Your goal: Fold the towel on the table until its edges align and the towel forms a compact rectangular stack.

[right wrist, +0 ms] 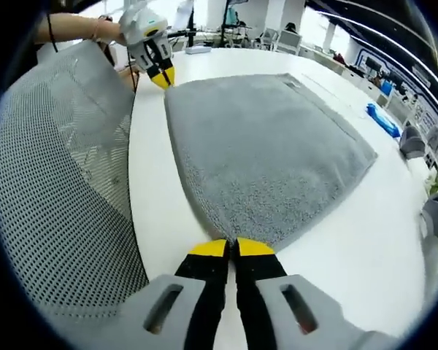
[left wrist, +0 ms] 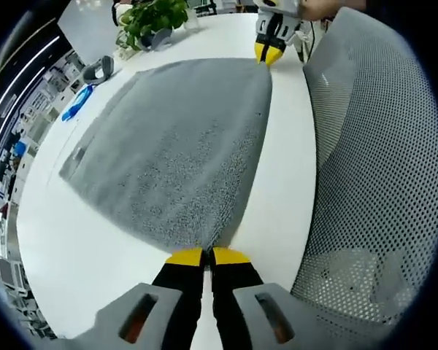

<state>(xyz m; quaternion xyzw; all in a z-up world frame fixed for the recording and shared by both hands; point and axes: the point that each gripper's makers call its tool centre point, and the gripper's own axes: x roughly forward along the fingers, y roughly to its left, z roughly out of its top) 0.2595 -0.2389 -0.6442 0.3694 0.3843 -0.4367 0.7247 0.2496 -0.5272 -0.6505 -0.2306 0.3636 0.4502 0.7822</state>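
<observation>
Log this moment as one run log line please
phase: grasp | left gripper: shut on towel near corner | right gripper: shut on other near corner | towel: flat on table, unfolded

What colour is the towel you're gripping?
Grey, a plain speckled terry; the towel shows best in the right gripper view, both grippers shut on its near corners.

- Legible text, brands, numbers, signs: none in either view.
- Small sewn tag on grey towel (left wrist: 182, 146), near its far edge: too small to read.
- Blue item (left wrist: 77, 103) on worktop (left wrist: 80, 240): no readable marking.
- Background shelving and screens: blurred, nothing readable.
</observation>
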